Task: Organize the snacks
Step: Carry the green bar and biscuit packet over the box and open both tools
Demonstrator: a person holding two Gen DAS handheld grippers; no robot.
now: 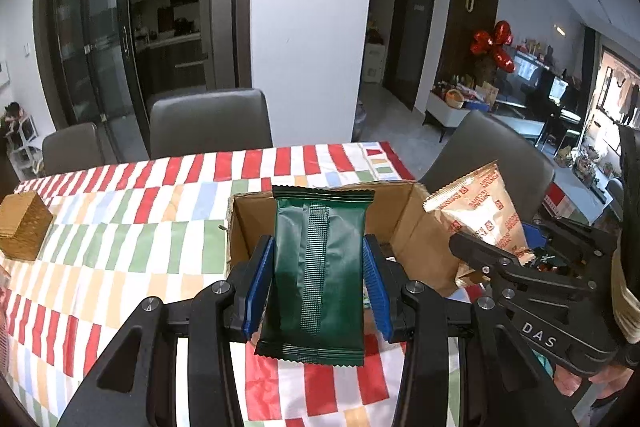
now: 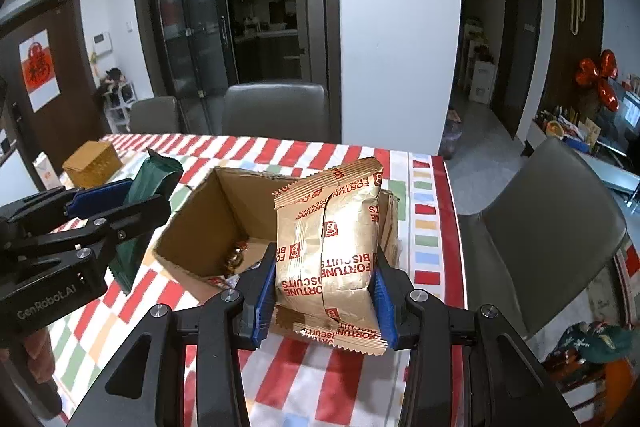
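The left gripper (image 1: 318,263) was clamped on a green packet (image 1: 316,275), the right gripper (image 2: 326,287) on a gold biscuit packet (image 2: 332,251), both held above the near edge of the open box (image 2: 208,223). Best lowered one at a time, released only once inside the walls.

Left gripper (image 1: 318,283) clamps green packet (image 1: 318,275) above cardboard box (image 1: 404,223).

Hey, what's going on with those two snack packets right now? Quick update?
Left tongs clamp green packet. Right tongs clamp gold biscuit packet. Both above open cardboard box. Nothing blocking.
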